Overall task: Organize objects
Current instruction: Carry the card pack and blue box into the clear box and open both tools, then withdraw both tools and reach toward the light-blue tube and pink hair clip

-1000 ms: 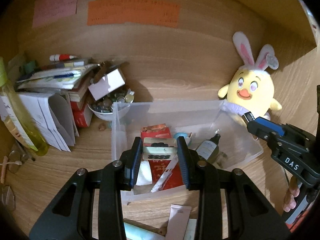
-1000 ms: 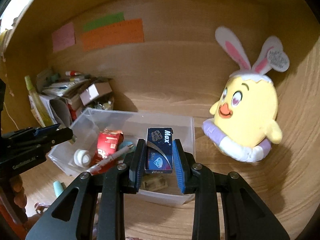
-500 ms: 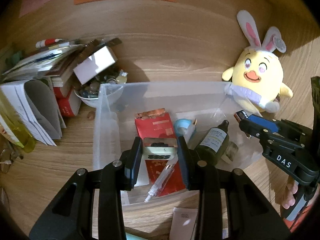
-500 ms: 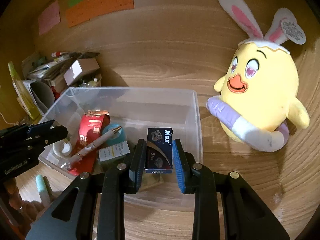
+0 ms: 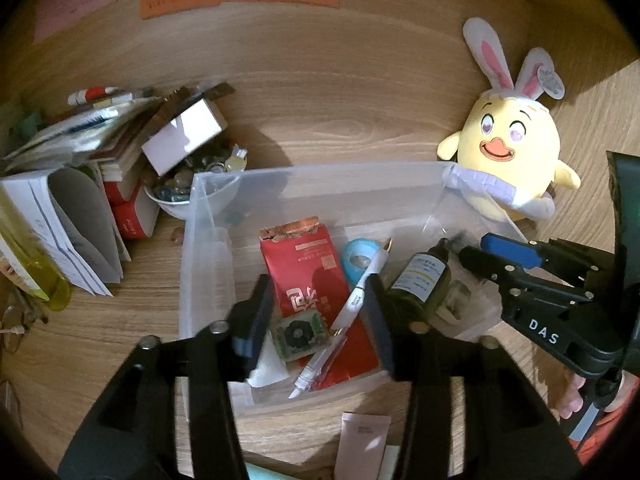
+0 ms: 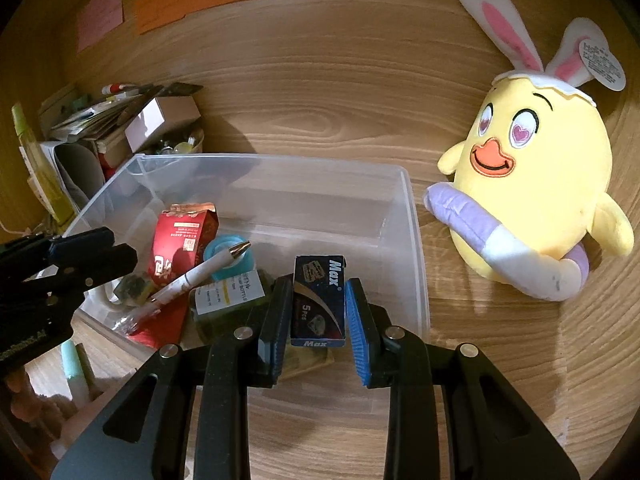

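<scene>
small green box (image 5: 299, 333) loose between just-opening left tongs (image 5: 316, 320); blue box (image 6: 319, 301) in right tongs' (image 6: 319, 320) clench

Pink tube (image 5: 362, 442) cut off below

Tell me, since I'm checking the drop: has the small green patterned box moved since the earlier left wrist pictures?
Yes. The small green patterned box was between the left gripper jaws, which have just been opening; it now lies lower, on the red packet in the clear plastic bin.

A red packet (image 5: 316, 276) with gold print is lying in the clear bin (image 5: 320, 172). The box (image 6: 319, 300) is showing dark blue with white lettering. The plush (image 6: 536, 184) is glowing yellow, with pink-lined white ears and an orange beak.
</scene>
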### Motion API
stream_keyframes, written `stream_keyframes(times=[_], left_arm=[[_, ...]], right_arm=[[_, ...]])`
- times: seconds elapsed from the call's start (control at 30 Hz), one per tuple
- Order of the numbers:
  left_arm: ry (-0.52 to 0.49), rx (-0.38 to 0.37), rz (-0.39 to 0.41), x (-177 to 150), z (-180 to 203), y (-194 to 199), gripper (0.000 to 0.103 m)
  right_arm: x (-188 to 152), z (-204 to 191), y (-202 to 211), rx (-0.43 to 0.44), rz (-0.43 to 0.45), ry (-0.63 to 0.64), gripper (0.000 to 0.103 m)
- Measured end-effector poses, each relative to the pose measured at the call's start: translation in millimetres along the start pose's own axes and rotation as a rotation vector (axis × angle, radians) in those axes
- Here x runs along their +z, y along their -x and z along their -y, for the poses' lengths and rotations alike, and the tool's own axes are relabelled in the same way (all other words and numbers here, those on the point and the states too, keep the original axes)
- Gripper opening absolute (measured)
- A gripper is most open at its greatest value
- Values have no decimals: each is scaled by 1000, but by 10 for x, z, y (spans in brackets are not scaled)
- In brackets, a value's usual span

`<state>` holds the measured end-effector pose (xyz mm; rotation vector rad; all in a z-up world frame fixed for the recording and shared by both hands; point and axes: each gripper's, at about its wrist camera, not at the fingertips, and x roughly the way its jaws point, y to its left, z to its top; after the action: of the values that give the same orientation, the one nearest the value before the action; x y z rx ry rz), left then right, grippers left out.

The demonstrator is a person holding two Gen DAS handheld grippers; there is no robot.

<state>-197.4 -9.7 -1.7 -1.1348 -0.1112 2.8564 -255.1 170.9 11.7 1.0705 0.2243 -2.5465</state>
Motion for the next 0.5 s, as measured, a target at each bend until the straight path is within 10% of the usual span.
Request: stream_keyframes(times=[0.5], left_arm=[[-41,16,95,-49,106,534,94]], right_arm=[[8,-146,424,-20,108,52,72]])
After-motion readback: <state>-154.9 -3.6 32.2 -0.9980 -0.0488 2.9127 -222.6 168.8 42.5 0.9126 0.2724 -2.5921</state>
